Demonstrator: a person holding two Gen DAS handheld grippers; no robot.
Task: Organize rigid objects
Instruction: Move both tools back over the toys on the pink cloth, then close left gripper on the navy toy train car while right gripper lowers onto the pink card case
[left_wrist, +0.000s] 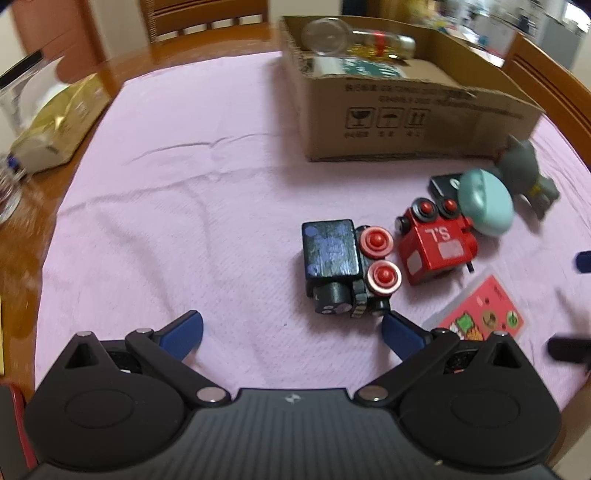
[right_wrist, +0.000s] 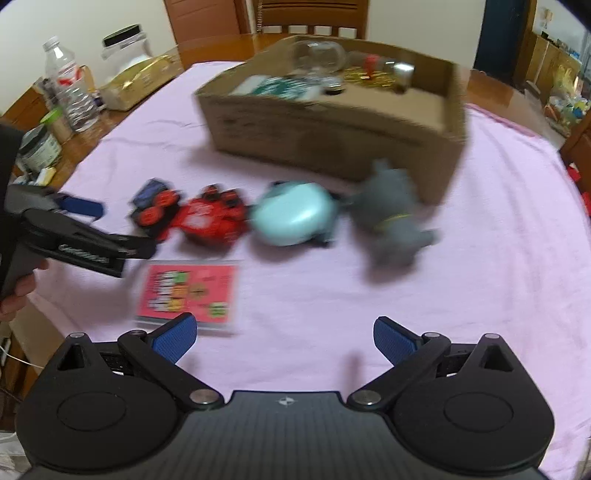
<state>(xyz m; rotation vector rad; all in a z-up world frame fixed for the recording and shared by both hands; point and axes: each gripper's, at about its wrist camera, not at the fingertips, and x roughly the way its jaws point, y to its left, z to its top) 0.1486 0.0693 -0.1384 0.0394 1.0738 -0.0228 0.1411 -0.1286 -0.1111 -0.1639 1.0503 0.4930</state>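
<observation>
On the pink cloth lie a black toy train (left_wrist: 340, 266) on its side, a red toy train (left_wrist: 436, 243), a teal oval case (left_wrist: 485, 206), a grey figurine (left_wrist: 524, 173) and a pink card case (left_wrist: 480, 314). My left gripper (left_wrist: 291, 332) is open just in front of the black train, its right finger near the train's end. My right gripper (right_wrist: 284, 338) is open and empty above bare cloth, with the pink card case (right_wrist: 188, 291) at its left finger. The teal case (right_wrist: 291, 218) and grey figurine (right_wrist: 395, 218) lie ahead. The left gripper (right_wrist: 79, 206) shows from the side at the black train (right_wrist: 155, 210).
A cardboard box (left_wrist: 399, 110) stands at the back holding a glass bulb (left_wrist: 325, 35), a bottle and a green-white pack. A gold bag (left_wrist: 55, 125) lies at the left table edge. Bottles and jars (right_wrist: 70, 88) stand on bare wood. Wooden chairs surround the table.
</observation>
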